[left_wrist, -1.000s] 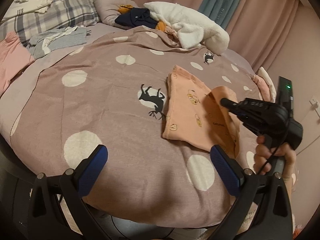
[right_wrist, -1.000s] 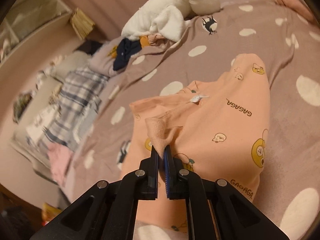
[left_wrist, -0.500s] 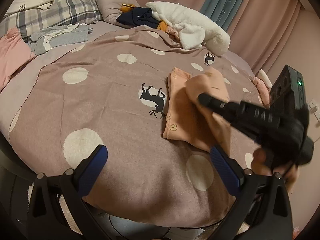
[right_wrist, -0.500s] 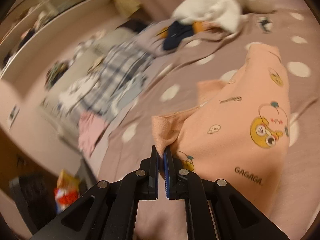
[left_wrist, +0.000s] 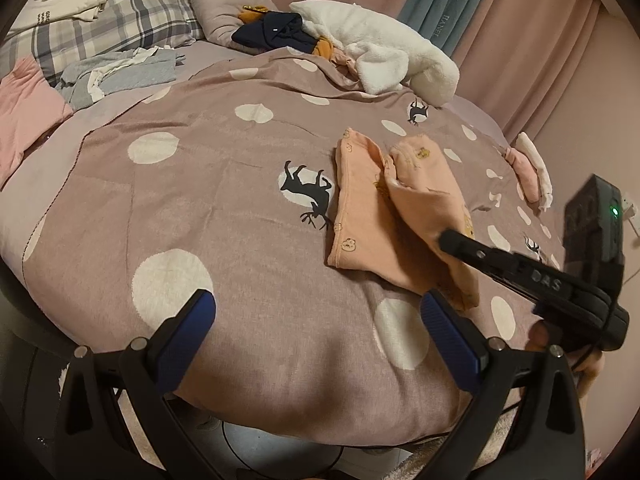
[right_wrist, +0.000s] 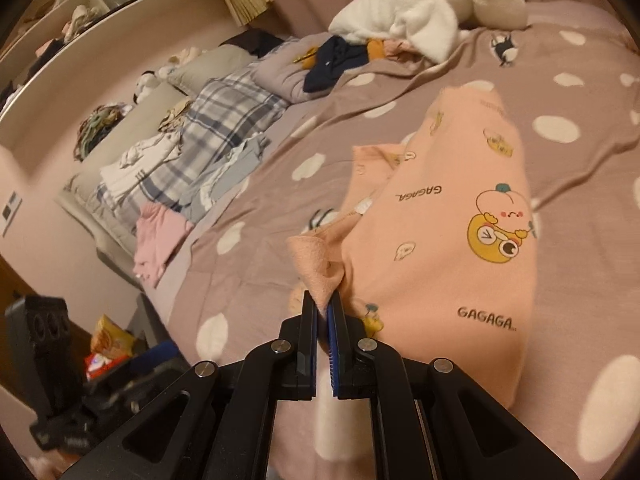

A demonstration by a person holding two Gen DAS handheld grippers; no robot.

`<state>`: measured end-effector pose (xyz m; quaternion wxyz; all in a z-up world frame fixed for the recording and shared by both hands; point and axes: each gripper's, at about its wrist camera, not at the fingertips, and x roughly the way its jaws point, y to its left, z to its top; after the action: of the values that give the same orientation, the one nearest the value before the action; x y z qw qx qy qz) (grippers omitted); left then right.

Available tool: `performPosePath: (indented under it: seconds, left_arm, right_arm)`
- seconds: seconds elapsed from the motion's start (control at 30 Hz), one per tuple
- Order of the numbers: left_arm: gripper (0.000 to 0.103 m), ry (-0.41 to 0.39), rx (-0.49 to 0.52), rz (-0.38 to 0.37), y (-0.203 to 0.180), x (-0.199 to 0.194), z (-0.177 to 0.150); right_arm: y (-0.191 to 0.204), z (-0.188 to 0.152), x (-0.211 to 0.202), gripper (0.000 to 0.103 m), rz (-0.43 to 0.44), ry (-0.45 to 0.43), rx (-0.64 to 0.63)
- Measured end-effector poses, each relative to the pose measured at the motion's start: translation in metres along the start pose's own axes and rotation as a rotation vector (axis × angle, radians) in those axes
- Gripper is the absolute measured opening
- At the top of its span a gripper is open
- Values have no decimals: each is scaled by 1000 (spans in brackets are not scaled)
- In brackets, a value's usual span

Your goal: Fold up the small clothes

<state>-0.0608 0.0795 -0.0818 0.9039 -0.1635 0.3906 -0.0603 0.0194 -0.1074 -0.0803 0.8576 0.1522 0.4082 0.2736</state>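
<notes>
Peach cotton cartoon-print garment (right_wrist: pixel 460 248) lies on the dotted mauve bedspread (left_wrist: pixel 200 200); right gripper (right_wrist: pixel 324 308) pinches its corner, lifting toward ten o'clock to fold it. Left gripper (left_wrist: pixel 316 332) hovers wide, empty.

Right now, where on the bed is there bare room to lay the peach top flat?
The widest bare patch is the dotted blanket left of the peach top, between the deer print and the grey clothes. The blanket's near edge by the left tool is also bare. It is crowded around the white fleece and plaid pillow.
</notes>
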Motion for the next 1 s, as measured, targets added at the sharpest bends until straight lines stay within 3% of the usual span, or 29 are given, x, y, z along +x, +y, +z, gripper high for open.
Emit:
performPosePath:
  seconds: [0.23,0.33,0.4,0.47,0.5,0.57,0.73,0.8,0.87,0.9,1.0]
  left_arm:
    - [103,28,22,-7,-7,6,-2]
    - [103,23,44,8,-8,7,-3]
    - [102,24,33,14,-5,9,-3]
    - [102,33,14,5,-2,12,-2]
    - [103,38,10,3,-1,13,-2]
    - [102,45,12,5,0,15,-3]
    - [102,52,28,23,2,21,-4]
    - [102,57,3,23,6,25,-3]
    - [102,56,-28,12,11,27,-2]
    - [102,59,-32,6,12,29,-1]
    - [102,63,-27,21,12,33,0]
  right_arm:
    - [1,-9,2,8,-147,118,-106]
    - [3,-6,-5,13,-217,111,-138]
    - [7,2,-11,32,-248,83,-163]
    - [8,15,-11,75,-230,56,-163]
    - [7,23,-8,78,-212,49,-148]
    - [4,40,4,79,-176,45,-124]
    - [-4,71,54,78,-280,70,-111]
    - [-13,78,74,69,-350,88,-97]
    - [-25,80,87,45,-412,102,-66]
    - [-30,79,90,39,-430,108,-48]
    - [-39,77,90,17,-419,106,-23]
